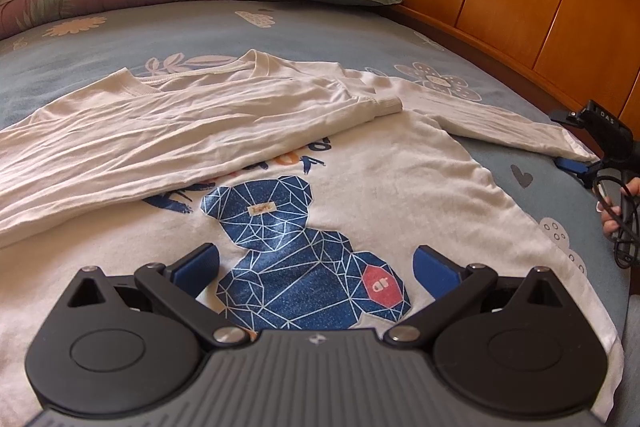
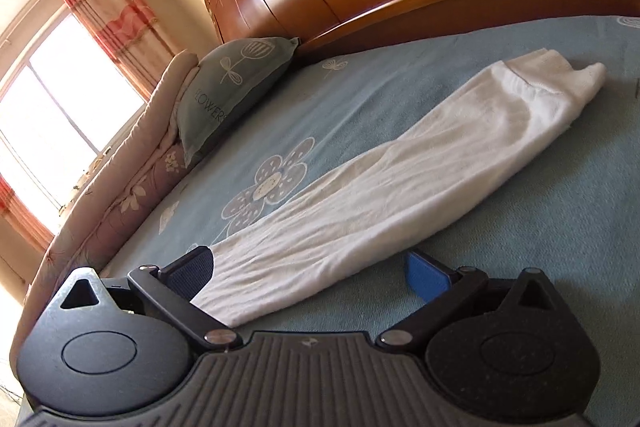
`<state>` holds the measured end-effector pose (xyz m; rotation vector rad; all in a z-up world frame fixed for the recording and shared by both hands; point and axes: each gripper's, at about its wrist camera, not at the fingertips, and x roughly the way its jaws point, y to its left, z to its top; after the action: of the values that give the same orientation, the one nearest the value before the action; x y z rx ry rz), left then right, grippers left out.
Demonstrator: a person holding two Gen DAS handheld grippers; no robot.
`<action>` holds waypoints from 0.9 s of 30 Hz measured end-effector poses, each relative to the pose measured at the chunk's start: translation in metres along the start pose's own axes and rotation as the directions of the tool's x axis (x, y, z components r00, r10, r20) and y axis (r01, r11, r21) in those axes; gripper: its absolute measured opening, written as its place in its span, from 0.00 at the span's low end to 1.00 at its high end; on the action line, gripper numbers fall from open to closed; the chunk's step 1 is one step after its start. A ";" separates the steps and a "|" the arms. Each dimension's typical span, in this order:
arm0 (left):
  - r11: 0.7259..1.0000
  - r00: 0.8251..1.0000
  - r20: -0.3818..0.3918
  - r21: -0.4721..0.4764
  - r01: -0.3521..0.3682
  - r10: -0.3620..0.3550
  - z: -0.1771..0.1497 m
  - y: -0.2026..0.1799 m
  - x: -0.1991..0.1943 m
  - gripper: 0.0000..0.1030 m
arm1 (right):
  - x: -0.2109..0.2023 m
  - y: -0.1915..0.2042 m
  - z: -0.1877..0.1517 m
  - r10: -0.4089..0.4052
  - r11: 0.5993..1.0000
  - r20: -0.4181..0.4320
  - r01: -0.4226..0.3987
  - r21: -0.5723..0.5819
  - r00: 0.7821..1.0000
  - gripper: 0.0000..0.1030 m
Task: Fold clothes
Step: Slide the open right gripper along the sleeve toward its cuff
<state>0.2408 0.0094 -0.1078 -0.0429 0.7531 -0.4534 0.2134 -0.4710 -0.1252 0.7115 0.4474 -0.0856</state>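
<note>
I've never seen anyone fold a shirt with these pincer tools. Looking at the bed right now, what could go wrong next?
1. The left sleeve folded across the white shirt lies loose and wrinkled; tugging the body might drag it out of place.
2. The right gripper is open around the other sleeve near its cuff; closing may also pinch the blue bedsheet.
3. The left gripper is open over the shirt front, holding nothing.

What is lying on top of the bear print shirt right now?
One folded-over sleeve lies across the white shirt, covering the upper part of the lettering above the blue bear print. The bear itself stays uncovered. What the hidden lettering says cannot be seen.
</note>
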 end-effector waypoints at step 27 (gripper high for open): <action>1.000 1.000 0.008 0.012 -0.004 0.003 -0.001 0.001 0.001 0.99 | 0.022 0.005 0.009 -0.053 0.994 0.078 0.060 -0.091 0.996 1.00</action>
<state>0.2413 0.0096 -0.1093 -0.0317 0.7426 -0.4544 0.2377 -0.4717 -0.1258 0.6020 0.3966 -0.1440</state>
